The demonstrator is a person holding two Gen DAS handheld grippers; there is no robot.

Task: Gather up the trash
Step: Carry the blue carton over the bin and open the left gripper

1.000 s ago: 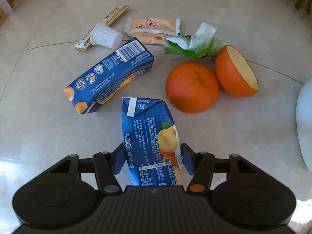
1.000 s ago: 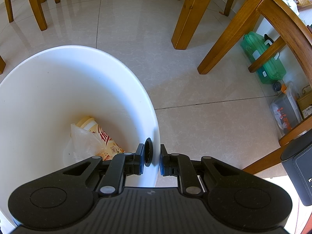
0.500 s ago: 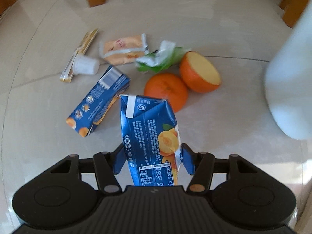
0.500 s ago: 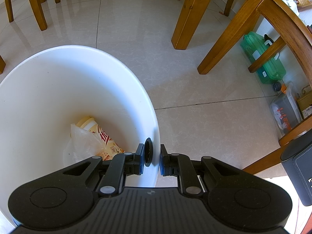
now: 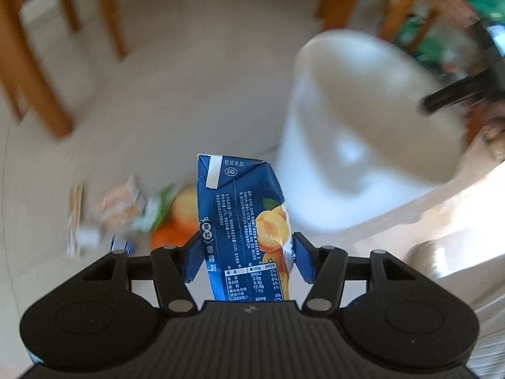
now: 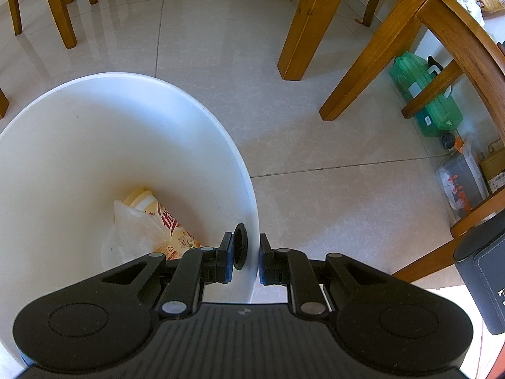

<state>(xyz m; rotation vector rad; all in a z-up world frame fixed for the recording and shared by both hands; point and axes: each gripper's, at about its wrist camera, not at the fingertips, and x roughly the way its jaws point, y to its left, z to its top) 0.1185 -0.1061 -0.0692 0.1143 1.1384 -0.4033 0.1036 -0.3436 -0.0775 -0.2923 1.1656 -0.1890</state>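
Observation:
My left gripper (image 5: 247, 260) is shut on a blue juice carton (image 5: 243, 218) with peach pictures, held up off the floor. The white trash bin (image 5: 356, 145) stands to the carton's right, its mouth tilted toward the camera. In the right wrist view my right gripper (image 6: 251, 260) is shut on the bin's rim (image 6: 249, 208), one finger inside and one outside. A yellow cup with a plastic bag (image 6: 151, 224) lies at the bin's bottom. More litter stays on the floor at lower left, blurred: an orange (image 5: 172, 235), wrappers (image 5: 120, 205) and another blue carton (image 5: 123, 246).
Wooden chair legs (image 5: 38, 72) stand at the far left and table legs (image 6: 303, 25) beyond the bin. A green plastic container (image 6: 426, 94) and a box sit under the table on the right. A dark case (image 6: 483, 271) is at the right edge.
My left gripper has lifted the blue carton and swung right; the floor litter has dropped to lower left and the white bin now fills the right side. The right gripper has not moved.

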